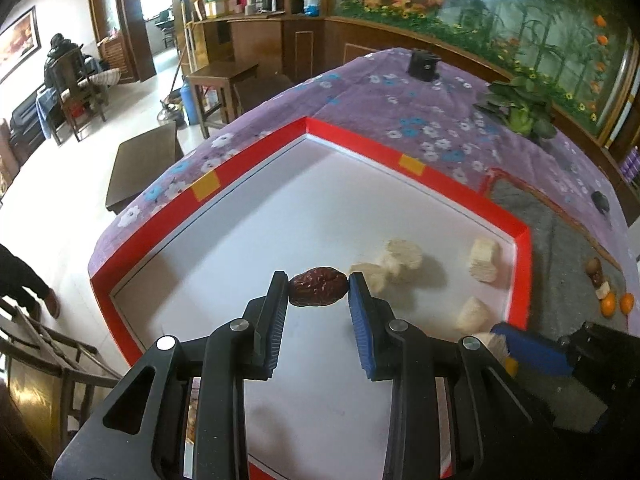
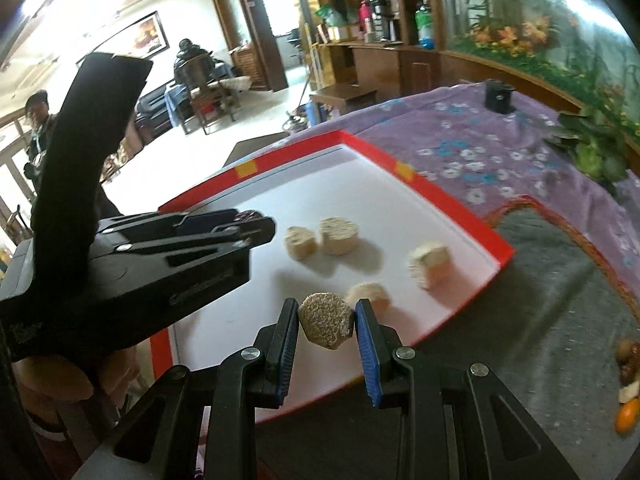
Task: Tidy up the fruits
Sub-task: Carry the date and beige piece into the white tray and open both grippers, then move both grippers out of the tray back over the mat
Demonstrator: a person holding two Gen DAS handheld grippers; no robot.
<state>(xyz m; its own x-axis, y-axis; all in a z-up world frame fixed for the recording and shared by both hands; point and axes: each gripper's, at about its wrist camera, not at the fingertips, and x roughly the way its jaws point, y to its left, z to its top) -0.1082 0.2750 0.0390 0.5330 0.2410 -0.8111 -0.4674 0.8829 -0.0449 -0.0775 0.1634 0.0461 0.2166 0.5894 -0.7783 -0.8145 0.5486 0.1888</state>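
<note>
One red date (image 1: 318, 292), five pale porous chunks (image 2: 338, 236), two small oranges (image 1: 608, 304).

A wrinkled dark red date (image 1: 318, 291) was held lengthwise between the left gripper's (image 1: 318, 286) pads, above the white floor of the red-rimmed tray (image 1: 520, 276). A pale, grainy chunk (image 2: 327, 326) — possibly a dried fruit slice — was clamped by the right gripper (image 2: 327, 322) over the tray's near edge. Four similar pale pieces (image 2: 338, 236) were scattered on the tray floor. Small oranges (image 1: 609, 304) and brown fruits lay grouped on the grey mat, well apart from the tray.
</note>
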